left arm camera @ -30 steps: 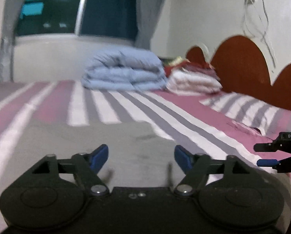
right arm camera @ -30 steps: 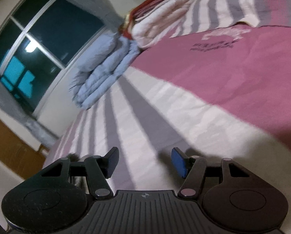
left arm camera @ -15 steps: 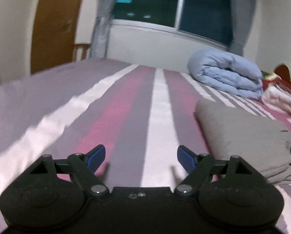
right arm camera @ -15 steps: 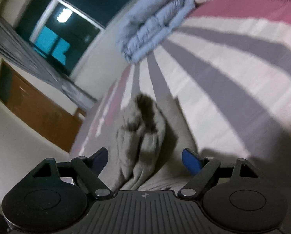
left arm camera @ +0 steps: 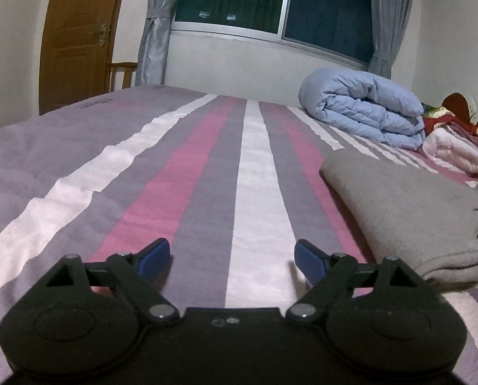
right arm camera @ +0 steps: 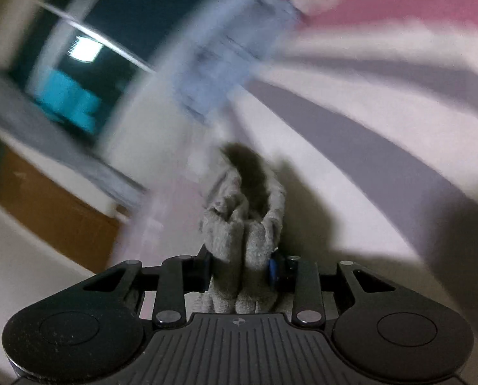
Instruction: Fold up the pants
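Right gripper (right arm camera: 240, 269) just clenched on grey pants (right arm camera: 245, 221); left gripper (left arm camera: 232, 253) released, above striped bedcover (left arm camera: 187, 176).

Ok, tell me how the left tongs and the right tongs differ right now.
The left tongs stand wide open over the striped bedspread with nothing between them; the right tongs have just closed, shut on the bunched grey pants. The left view is sharp, the right one blurred. Both have blue pads on black arms.
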`<state>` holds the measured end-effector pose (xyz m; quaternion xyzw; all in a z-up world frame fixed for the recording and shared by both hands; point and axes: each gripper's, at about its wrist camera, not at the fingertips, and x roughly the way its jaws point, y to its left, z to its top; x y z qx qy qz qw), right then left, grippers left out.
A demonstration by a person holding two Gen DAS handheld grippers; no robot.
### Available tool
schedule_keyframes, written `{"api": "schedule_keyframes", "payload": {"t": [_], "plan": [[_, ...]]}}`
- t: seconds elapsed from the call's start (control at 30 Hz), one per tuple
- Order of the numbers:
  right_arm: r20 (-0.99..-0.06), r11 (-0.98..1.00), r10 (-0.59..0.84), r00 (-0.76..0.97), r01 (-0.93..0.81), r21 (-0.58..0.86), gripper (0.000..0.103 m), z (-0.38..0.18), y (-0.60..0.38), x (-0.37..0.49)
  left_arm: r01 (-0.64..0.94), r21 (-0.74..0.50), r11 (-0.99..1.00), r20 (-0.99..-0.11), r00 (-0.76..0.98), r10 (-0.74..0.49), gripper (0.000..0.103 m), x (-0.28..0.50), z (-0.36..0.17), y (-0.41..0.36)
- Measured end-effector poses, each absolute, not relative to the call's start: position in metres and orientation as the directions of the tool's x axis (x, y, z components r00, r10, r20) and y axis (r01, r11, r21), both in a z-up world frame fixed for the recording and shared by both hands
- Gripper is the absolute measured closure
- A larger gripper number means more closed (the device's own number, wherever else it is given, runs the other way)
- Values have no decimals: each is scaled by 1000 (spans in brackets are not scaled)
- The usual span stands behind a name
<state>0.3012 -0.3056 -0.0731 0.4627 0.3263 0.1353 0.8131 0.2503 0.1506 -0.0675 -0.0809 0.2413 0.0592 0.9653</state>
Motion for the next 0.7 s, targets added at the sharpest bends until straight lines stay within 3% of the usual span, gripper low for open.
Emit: {"api": "schedule_keyframes", "payload": {"t": [0.2,0.23,0.3,0.57,0.7], "plan": [[-308,530,560,769,-46,847,64,-57,-304,296,-158,-102,982,-477,874,91,25,249,-68,145],[-311,535,558,769,-47,843,64,-59,-301,296,-161,-101,982,-477,874,94,25,249,-68,145],[-411,604,541,734,2,797,63,-69,-292,307,-169,-96,981,-479,872,103,25,249,-67,145],[-380,579,569,730,-27,815,62,-72,-300,301,-174,-79,982,-489,865,114,23,249,-68,143],[-275,536,589,760,-113,837,61,-55,-306,284,-166,-82,983,-493,864,105,22,249,-69,144]]}}
